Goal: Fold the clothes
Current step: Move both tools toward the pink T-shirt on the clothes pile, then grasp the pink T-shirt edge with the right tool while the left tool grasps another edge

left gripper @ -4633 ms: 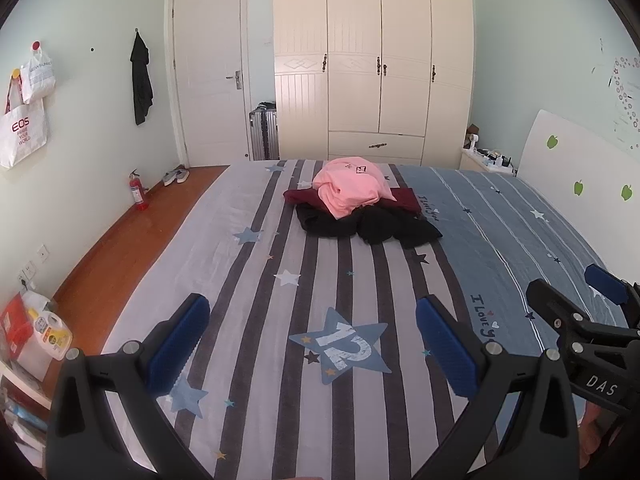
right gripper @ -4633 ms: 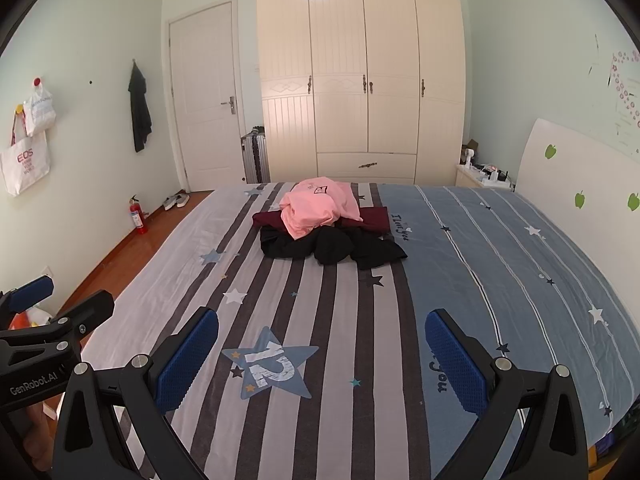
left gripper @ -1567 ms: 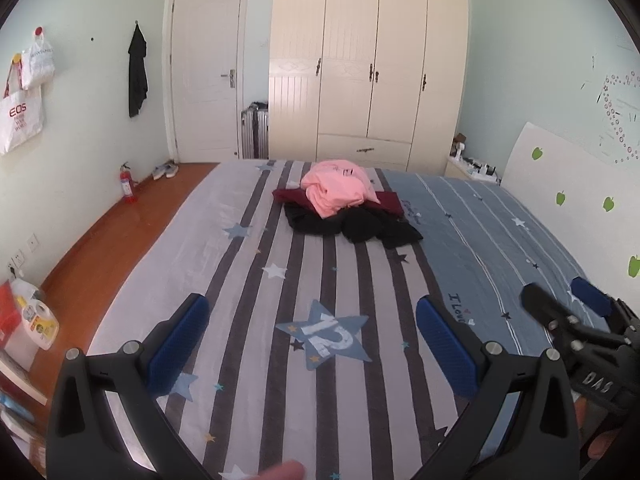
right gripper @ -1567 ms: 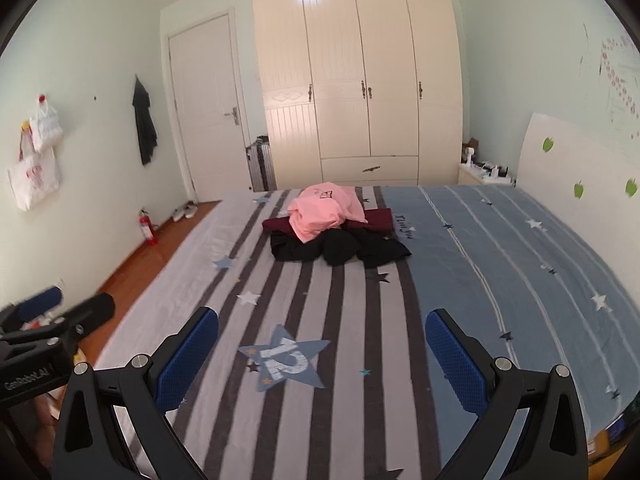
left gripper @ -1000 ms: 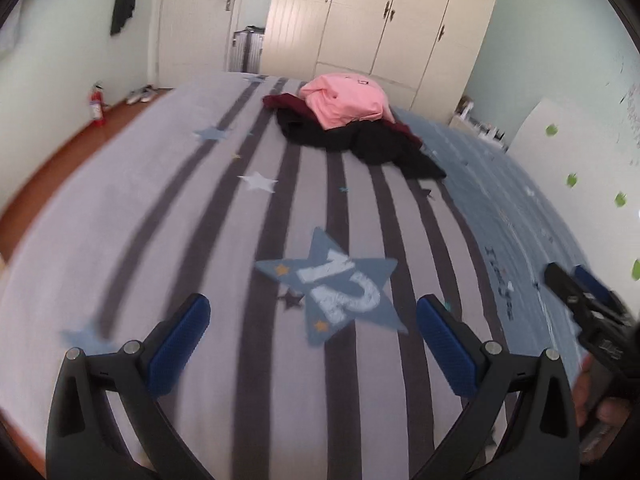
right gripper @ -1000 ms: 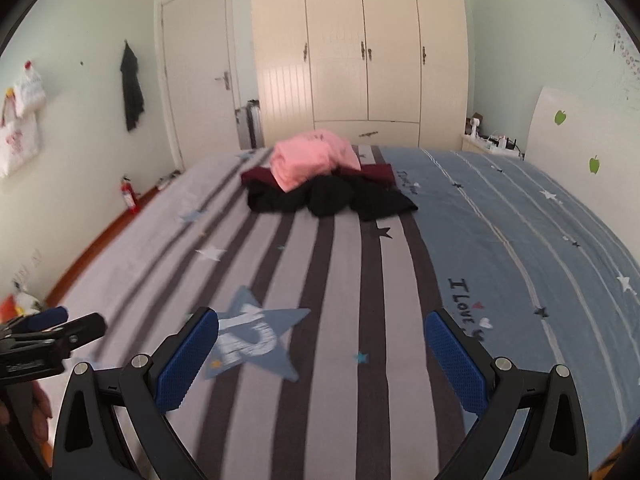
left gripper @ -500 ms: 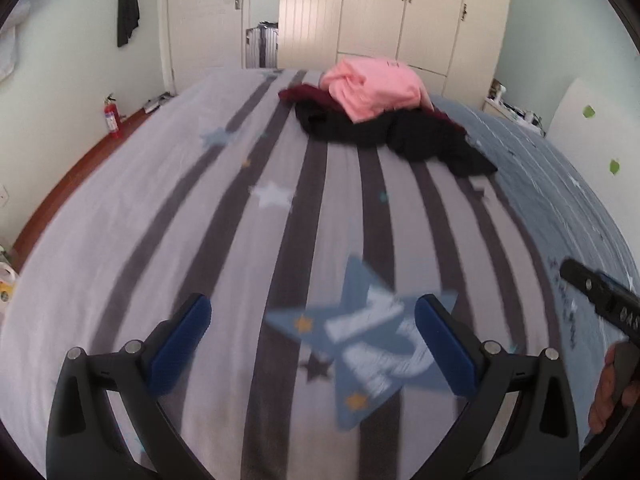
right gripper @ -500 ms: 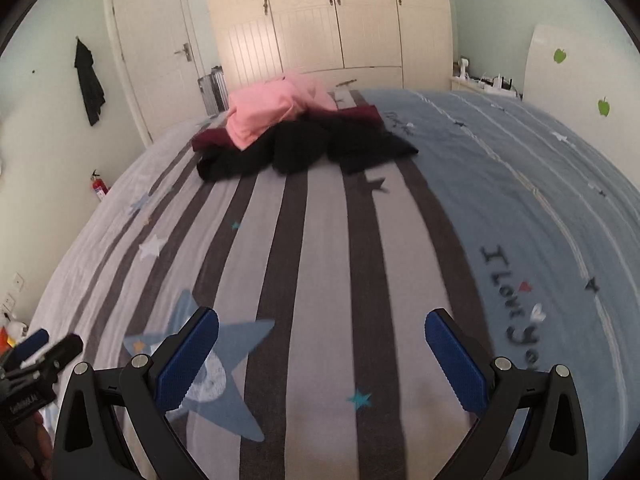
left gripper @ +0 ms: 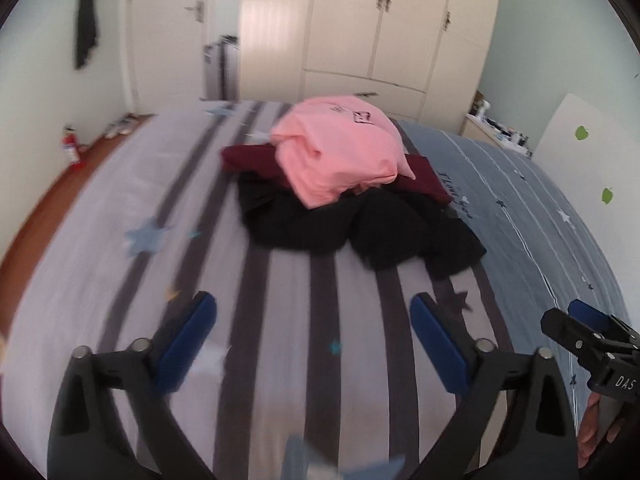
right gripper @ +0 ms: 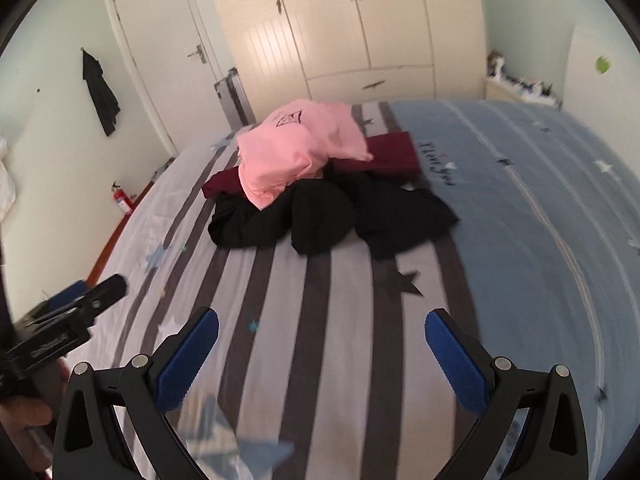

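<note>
A pile of clothes lies on the bed: a pink shirt (left gripper: 340,152) on top, a maroon garment (left gripper: 420,178) under it, and black garments (left gripper: 360,228) spread in front. The pile also shows in the right wrist view, pink shirt (right gripper: 296,152) above black clothes (right gripper: 324,216). My left gripper (left gripper: 312,320) is open and empty, just short of the pile. My right gripper (right gripper: 322,334) is open and empty, also short of the pile. Each gripper shows at the edge of the other's view.
The bed has a striped grey and blue cover (left gripper: 288,292) with stars. A cream wardrobe (left gripper: 372,32) and a white door (left gripper: 168,32) stand behind it. A white headboard (left gripper: 580,140) is at the right. Wooden floor (left gripper: 48,200) runs along the left.
Both grippers have moved forward over the bed toward the clothes pile, which now looks much larger and closer. Both stay open.
</note>
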`<state>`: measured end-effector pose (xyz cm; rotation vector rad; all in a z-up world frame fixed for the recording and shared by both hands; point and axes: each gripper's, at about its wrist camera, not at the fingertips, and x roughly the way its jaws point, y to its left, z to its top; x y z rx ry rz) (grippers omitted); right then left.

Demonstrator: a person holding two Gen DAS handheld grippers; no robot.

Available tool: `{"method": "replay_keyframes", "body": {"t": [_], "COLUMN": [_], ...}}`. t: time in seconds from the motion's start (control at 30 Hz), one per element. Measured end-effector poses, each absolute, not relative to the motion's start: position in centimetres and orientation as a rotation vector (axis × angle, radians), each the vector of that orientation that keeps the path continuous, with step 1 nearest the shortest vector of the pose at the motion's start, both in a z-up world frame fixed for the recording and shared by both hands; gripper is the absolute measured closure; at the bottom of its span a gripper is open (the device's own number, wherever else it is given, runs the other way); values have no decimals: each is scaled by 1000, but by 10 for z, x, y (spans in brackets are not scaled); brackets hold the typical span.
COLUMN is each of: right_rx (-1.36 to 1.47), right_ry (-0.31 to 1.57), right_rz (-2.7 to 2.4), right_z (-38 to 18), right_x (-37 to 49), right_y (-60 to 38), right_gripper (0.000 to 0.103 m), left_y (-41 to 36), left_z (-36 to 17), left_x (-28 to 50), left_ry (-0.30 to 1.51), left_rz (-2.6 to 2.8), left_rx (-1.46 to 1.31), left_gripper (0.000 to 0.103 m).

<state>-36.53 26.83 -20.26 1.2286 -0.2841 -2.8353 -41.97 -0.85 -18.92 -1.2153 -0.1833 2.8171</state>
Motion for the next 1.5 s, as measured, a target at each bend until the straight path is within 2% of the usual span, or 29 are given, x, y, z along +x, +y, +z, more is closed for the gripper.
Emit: {"method": "replay_keyframes", "body": {"t": [0.13,0.33,0.6,0.67,0.73,0.77,0.83,0.87,0.9,0.93,0.97,1.0,1.03,1.07,1.1,1.3,1.5], "right_rx": [1223,1213,1265,1260,1273,1297,1349,1377,1405,1419,1424,1430,1421,1406,1390,1295,1249], "right_ry": [-320,-374,-310,-263,-203,-182,-185,-205,-220,-219,-212,-204,-203,-206,-209,-272,-267], "right_rz": [-2848,-2865,-2801,-2774,-2776,-2775,-2757,-2735,-2715,-2697,-2680,-2662,-2651,-2645,-2638,-2578,-2513], "right_z": [-210,-220,-255,-258,-264,-269,-279,-284,-288,-290,-291,-291,-290,-286,-283,-257,-227], "right_x": [-429,-524,-626,-645,-660,-669,-682,-689,-693,-696,-697,-698,-695,-690,-686,-637,-517], "right_y": [270,272,259,250,242,240,240,241,242,241,240,238,236,235,234,233,217], "right_gripper": [1,1,1,1,1,1,16,28,38,45,59,68,72,83,89,94,99], "left_y": [-7,-14,-7,-6,-5,-4,-1,0,1,2,2,2,1,-2,-6,-36,-60], "left_z": [-209,-227,-257,-265,-273,-275,-277,-277,-277,-278,-278,-276,-273,-269,-263,-232,-200], "left_x": [-500,-611,-695,-706,-713,-714,-716,-715,-715,-714,-713,-710,-706,-701,-694,-620,-486], "left_ry": [-70,-99,-48,-49,-55,-60,-73,-79,-87,-94,-101,-107,-114,-130,-152,-236,-307], "left_rz": [2757,2747,2728,2705,2659,2637,2605,2592,2581,2569,2557,2551,2547,2546,2546,2542,2524], "left_rx": [-1240,-1224,-1298,-1318,-1349,-1352,-1346,-1343,-1339,-1335,-1332,-1323,-1312,-1295,-1274,-1198,-1184], "left_gripper": [21,22,24,31,49,53,70,72,79,85,87,94,98,99,99,100,102]}}
